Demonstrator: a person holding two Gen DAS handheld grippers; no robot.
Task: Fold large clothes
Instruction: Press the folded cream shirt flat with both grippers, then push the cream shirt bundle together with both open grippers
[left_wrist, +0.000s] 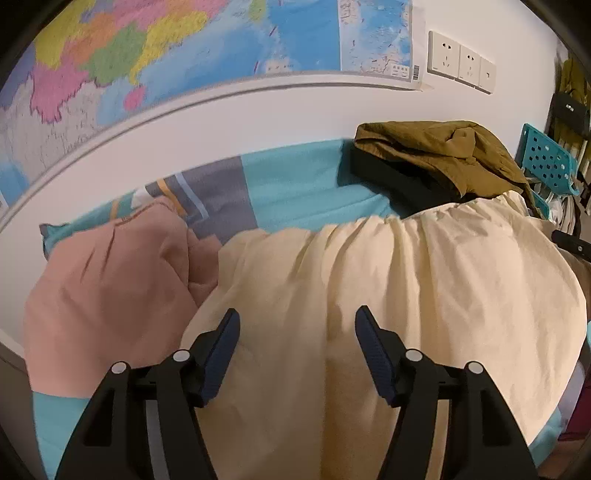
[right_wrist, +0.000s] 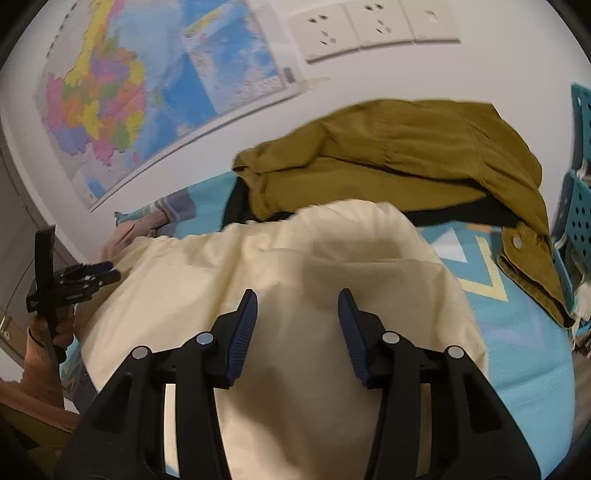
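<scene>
We hold both grippers, left gripper (left_wrist: 297, 317) and right gripper (right_wrist: 297, 299), with jaws apart and empty above the cream garment (left_wrist: 369, 295) spread on the bed (left_wrist: 295, 192), likely choosing the next fold's grip.

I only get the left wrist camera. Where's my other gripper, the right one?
Observer: The right gripper hangs over the cream cloth, fingers apart with nothing between them.
Child: Does the mustard jacket have any buttons?
Observer: Yes, there is one silver snap button on the flap that trails toward the right.
Child: What's on the bed next to that flap?
Observer: The blue sheet has a pale triangle pattern there, partly covered by the cream cloth.
</scene>
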